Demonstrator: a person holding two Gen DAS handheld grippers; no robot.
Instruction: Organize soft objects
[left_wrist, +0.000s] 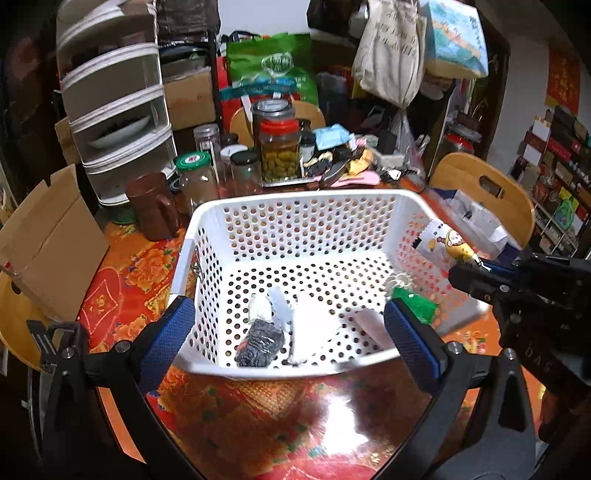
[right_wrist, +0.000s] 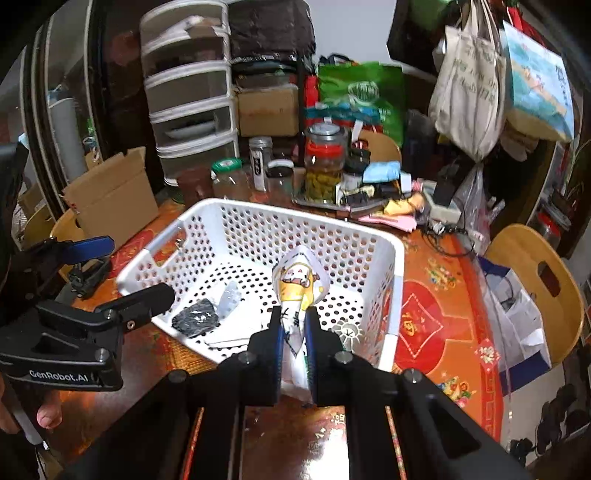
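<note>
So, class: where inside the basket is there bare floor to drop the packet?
Basket: far half bare, up to the back wall. Crowded along the near wall: dark bundle, white cloth. Right gripper holds the packet.

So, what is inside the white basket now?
Inside the white basket lie a dark knitted piece, white folded cloths and a small clear packet. What is under the cloths is covered. The cartoon packet is above it, not in it.
</note>
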